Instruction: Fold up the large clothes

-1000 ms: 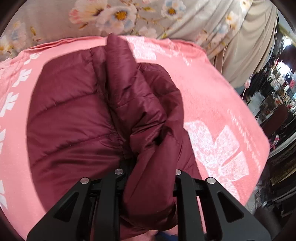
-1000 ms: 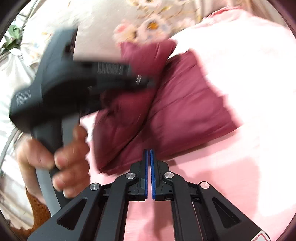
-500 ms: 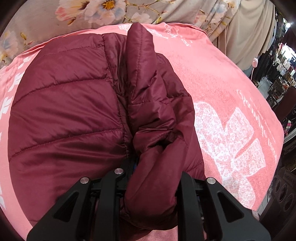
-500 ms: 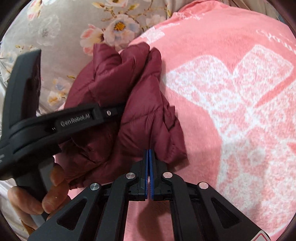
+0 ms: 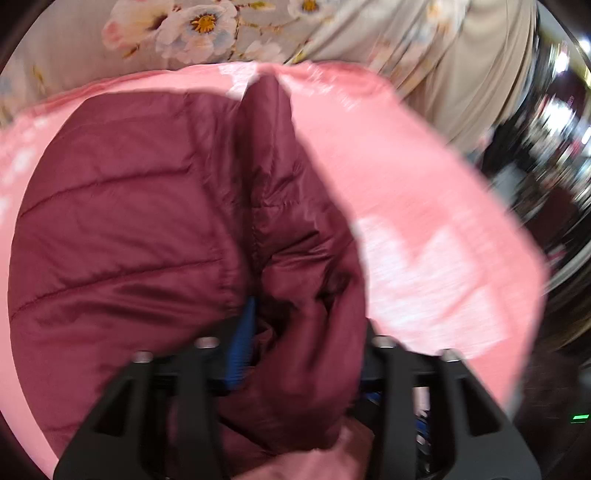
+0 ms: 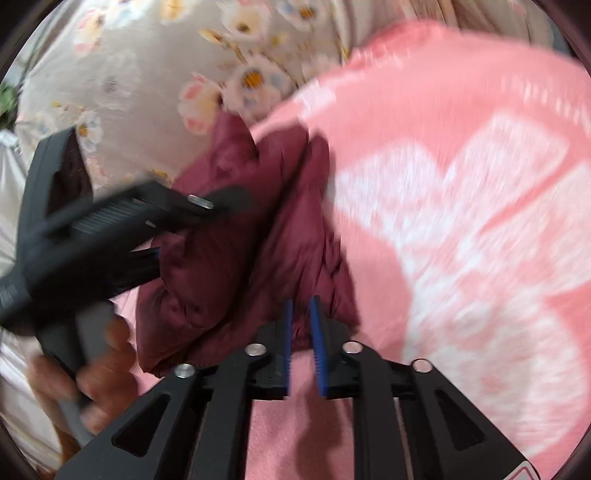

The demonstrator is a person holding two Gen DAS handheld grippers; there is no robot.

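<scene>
A maroon puffer jacket [image 5: 122,229] lies bunched on a pink blanket [image 5: 424,221]. In the left wrist view a rolled fold of the jacket [image 5: 306,280] runs between the fingers of my left gripper [image 5: 306,332]. Its jaws are opening, and the blue pad [image 5: 242,339] stands just off the fabric. In the right wrist view my right gripper [image 6: 301,306] is at the jacket's near edge [image 6: 258,280]. Its jaws are opening with a narrow gap between the blue pads [image 6: 317,332], and nothing is pinched. The left gripper [image 6: 199,225] reaches onto the jacket from the left, held by a hand [image 6: 96,373].
Grey floral fabric [image 5: 192,33] lies beyond the blanket's far edge. A beige curtain [image 5: 480,74] hangs at the back right. The blanket drops off at its right edge [image 5: 532,295] toward a dark, cluttered room [image 5: 554,147]. Both views are motion-blurred.
My left jaws have spread wider around the jacket fold, baring a blue pad. My right jaws, shut before, now stand slightly apart. Both views have shifted sideways.
</scene>
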